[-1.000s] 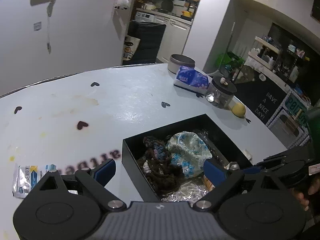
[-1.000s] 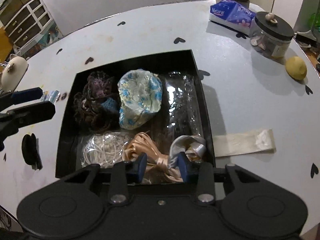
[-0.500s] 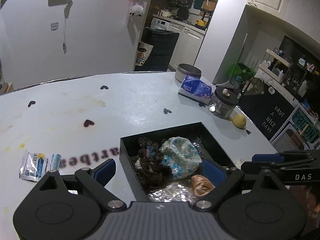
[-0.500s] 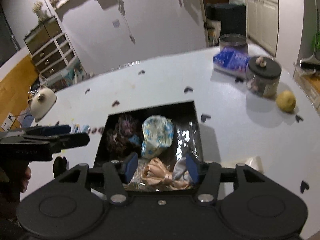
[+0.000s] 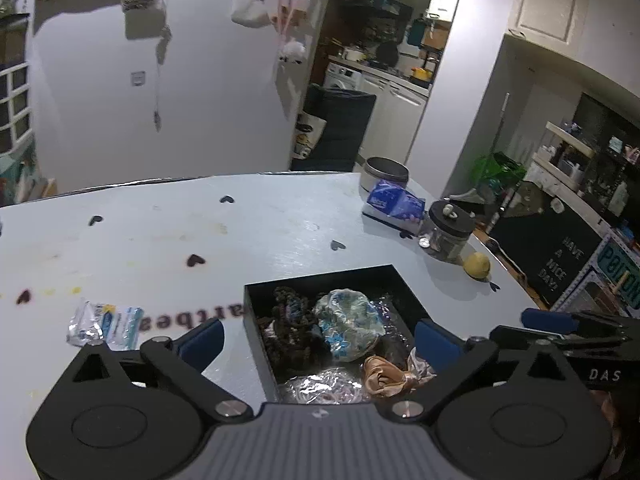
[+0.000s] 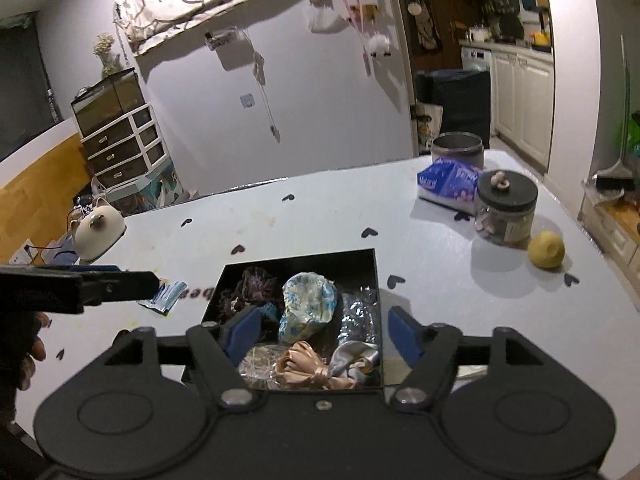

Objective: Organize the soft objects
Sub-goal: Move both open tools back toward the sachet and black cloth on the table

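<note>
While both jaws stand spread and empty: left gripper (image 5: 316,338), right gripper (image 6: 322,330) above black box (image 6: 376,280) | nearest, satin ribbon (image 6: 304,366): light, slippery, pinch the knot | farther, floral cloth (image 6: 308,306): soft, grab bunched top | yarn (image 6: 248,286): may snag.

The left gripper (image 5: 316,340) and the right gripper (image 6: 324,332) were both held with blue-padded fingers (image 5: 200,338) spread wide, nothing between them, side by side.
</note>
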